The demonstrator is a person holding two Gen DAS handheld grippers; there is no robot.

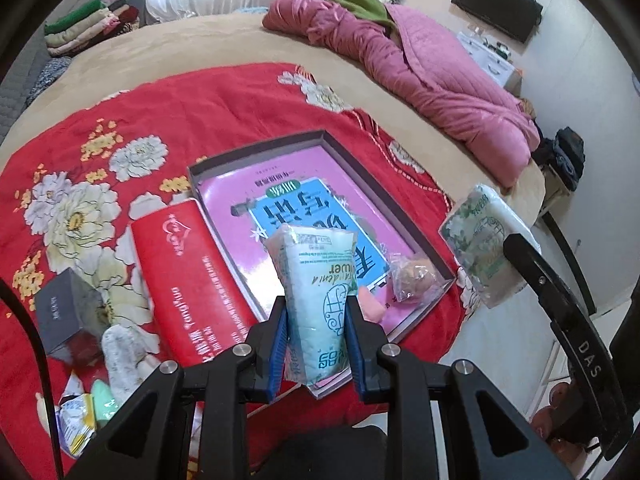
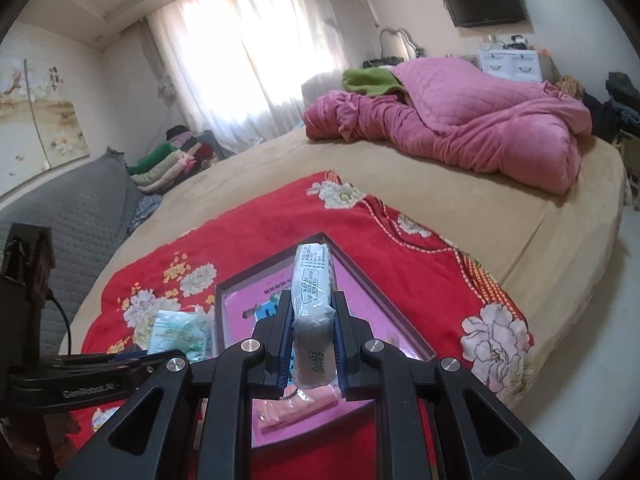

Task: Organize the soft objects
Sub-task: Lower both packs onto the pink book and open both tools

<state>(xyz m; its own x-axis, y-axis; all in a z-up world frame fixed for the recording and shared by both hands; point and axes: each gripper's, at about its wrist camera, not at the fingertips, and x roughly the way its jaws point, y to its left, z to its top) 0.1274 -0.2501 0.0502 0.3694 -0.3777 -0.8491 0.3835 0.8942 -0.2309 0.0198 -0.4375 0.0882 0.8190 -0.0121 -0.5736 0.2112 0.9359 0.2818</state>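
Left gripper (image 1: 316,324) clamped on the lower half of a tissue pack (image 1: 314,288), held upright above the near edge of the open box (image 1: 256,148) on the red blanket (image 1: 180,112); right gripper (image 2: 313,334) pinched narrow on a second pack (image 2: 313,280), raised over the same box. Judged light, soft and squashy under slick crinkly film, so likely to dent and slide rather than break. Best gripped across the narrow middle, as here, with modest squeeze.
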